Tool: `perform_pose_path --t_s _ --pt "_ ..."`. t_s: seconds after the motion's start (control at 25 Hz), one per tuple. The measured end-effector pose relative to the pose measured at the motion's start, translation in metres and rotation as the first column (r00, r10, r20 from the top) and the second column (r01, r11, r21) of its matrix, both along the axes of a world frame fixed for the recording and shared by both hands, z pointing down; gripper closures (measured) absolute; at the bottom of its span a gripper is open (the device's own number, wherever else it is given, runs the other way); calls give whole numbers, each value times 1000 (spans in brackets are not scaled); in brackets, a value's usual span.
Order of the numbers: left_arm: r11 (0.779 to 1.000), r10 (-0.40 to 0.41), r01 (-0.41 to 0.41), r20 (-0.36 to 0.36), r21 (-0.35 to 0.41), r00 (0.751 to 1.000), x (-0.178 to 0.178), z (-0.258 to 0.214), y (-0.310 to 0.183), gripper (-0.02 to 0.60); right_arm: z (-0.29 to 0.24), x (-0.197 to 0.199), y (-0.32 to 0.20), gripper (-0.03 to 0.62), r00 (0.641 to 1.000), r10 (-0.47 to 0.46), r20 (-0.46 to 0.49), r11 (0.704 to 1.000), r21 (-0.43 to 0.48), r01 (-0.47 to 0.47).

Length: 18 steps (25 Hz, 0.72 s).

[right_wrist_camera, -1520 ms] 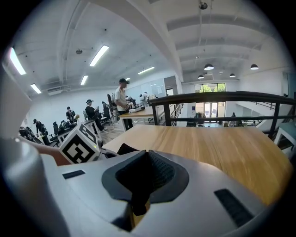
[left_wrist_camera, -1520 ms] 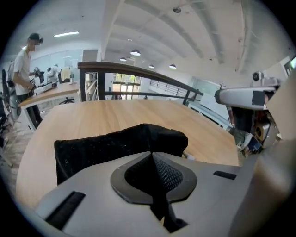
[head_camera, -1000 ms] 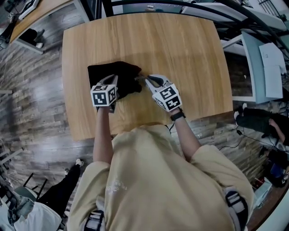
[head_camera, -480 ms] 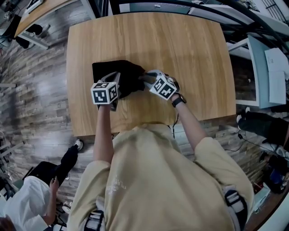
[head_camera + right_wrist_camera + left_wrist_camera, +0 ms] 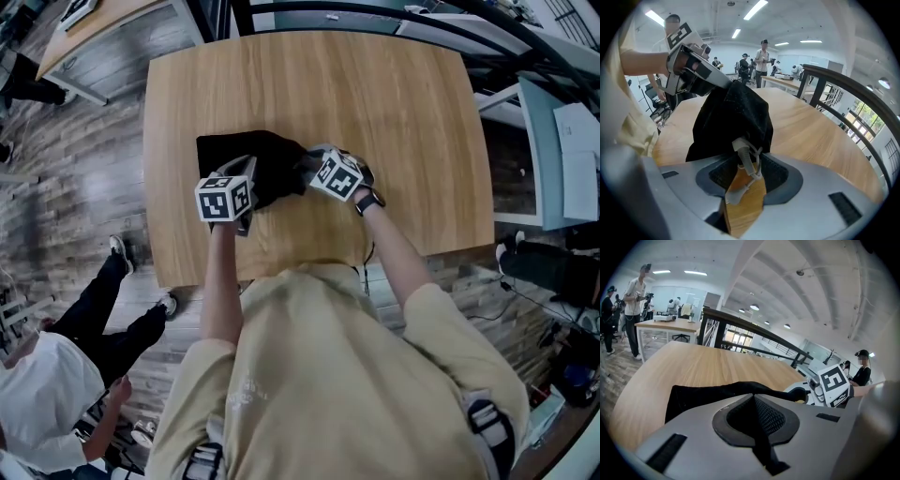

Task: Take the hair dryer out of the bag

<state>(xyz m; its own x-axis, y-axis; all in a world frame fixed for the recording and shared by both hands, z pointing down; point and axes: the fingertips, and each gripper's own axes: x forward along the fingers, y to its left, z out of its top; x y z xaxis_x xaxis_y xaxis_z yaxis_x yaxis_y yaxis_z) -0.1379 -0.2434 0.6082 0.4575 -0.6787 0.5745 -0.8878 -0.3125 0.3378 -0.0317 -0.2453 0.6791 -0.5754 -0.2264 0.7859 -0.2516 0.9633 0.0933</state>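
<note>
A black bag (image 5: 246, 161) lies on the wooden table (image 5: 375, 103), bunched up at its right end. My left gripper (image 5: 247, 172) is shut on the bag's near edge, with black cloth (image 5: 761, 425) pinched between the jaws. My right gripper (image 5: 307, 162) is at the bag's right end, jaws open. In the right gripper view a white corded piece (image 5: 746, 161) sticks out of the bag (image 5: 733, 115) and lies between the open pads, which do not press on it. The rest of the hair dryer is hidden inside the bag.
The table's near edge (image 5: 281, 272) runs close to my body. A dark railing (image 5: 394, 11) borders the far side. A white desk (image 5: 553, 141) stands to the right. A person in a white shirt (image 5: 42, 394) walks on the floor at lower left.
My right gripper has moved left and down to the bag's right end, rolled, and gone from shut to open. The left gripper has kept its hold in place.
</note>
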Motion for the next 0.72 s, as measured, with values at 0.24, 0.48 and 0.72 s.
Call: perform_pose_path --t_s 0.24,0.48,0.72 --pt "1000 -10 10 1 -2 1000 1 -1 0 564 3 0 3 461 999 -20 -48 999 -32 18" --pt "1000 -7 7 -2 -4 1000 4 0 -1 564 11 -2 3 462 996 -36 -86 996 -87 28" --pt "1000 -8 7 -13 -9 1000 5 2 -1 564 21 -3 8 468 996 -38 -81 981 -192 22"
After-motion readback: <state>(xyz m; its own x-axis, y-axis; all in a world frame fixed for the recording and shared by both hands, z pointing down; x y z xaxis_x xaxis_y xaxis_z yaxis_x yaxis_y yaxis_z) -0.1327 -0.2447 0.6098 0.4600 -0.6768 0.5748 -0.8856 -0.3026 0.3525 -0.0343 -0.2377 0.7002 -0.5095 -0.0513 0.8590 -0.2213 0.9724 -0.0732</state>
